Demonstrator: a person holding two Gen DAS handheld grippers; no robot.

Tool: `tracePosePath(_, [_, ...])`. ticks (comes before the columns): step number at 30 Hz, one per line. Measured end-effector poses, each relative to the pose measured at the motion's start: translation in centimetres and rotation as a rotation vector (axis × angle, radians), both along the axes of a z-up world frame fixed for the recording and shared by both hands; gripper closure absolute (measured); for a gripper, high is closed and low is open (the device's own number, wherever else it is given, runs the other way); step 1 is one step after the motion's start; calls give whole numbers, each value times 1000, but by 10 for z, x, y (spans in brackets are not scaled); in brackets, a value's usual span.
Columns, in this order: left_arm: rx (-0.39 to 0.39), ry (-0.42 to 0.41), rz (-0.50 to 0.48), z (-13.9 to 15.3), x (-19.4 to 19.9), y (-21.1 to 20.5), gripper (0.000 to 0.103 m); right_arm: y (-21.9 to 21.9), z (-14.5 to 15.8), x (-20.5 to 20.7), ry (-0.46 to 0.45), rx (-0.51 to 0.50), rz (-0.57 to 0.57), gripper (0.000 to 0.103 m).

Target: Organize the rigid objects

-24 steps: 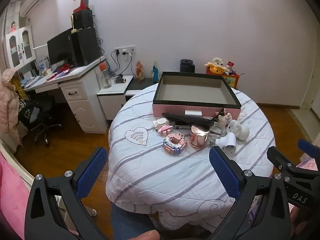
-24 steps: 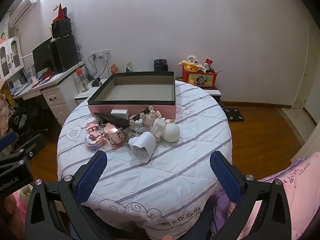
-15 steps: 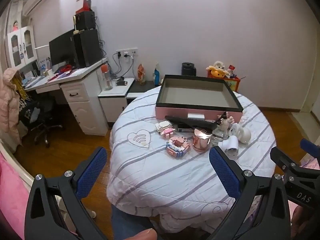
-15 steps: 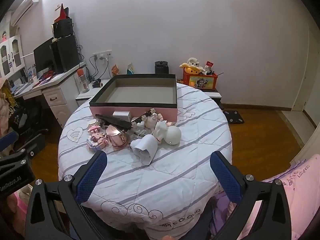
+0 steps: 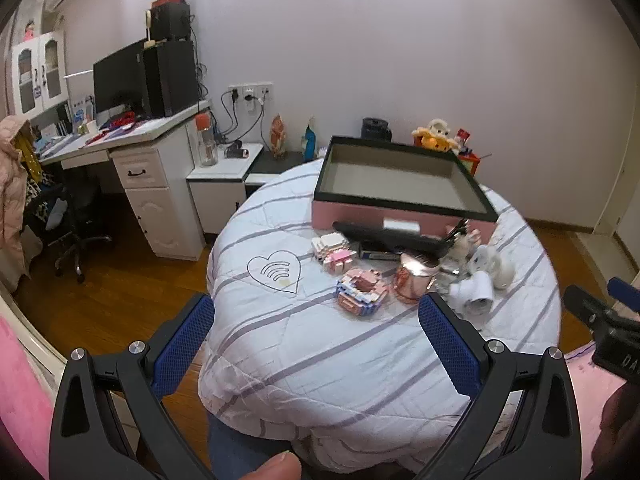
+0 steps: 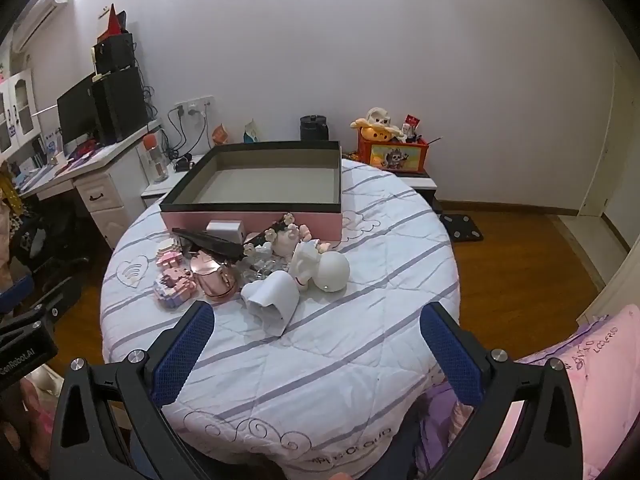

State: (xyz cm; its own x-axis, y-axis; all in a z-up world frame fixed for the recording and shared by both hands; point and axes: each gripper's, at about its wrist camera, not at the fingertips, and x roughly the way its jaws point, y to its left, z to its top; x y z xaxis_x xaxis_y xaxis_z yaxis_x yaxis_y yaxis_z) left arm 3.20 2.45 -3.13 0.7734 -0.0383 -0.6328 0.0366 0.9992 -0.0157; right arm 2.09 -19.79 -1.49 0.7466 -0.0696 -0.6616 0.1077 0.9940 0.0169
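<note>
A round table (image 5: 328,352) (image 6: 360,344) under a white striped cloth carries a pink box with a black rim (image 5: 400,200) (image 6: 256,196), its inside bare. In front of the box lies a clutter of small things: pink block figures (image 5: 362,292) (image 6: 174,284), a rose-gold cup (image 5: 414,280) (image 6: 214,278), a long black object (image 5: 388,236) (image 6: 210,242), a white cup on its side (image 5: 476,294) (image 6: 272,300) and a white round figure (image 6: 324,270). My left gripper (image 5: 316,340) and right gripper (image 6: 316,340) both hang wide open over the table's near edge, short of the objects, with nothing between their fingers.
A white desk (image 5: 132,152) with a monitor and a black office chair (image 5: 68,220) stand at the left. Behind the table are a low cabinet (image 5: 224,184) and a red toy box (image 6: 394,152). Wooden floor surrounds the table; pink bedding (image 6: 580,364) lies at the right.
Both views have drawn back slightly and lifted: the table and its objects look a little smaller and sit lower in the frames. Both grippers stayed wide open.
</note>
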Motion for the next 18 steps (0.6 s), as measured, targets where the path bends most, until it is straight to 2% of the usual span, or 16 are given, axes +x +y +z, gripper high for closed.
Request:
tracePosePath(8, [44, 27, 2, -20, 27, -3, 0, -8, -24, 31, 52, 5, 0, 0])
tracePosePath(18, [39, 23, -2, -16, 34, -5, 0, -7, -26, 42, 56, 5, 17, 0])
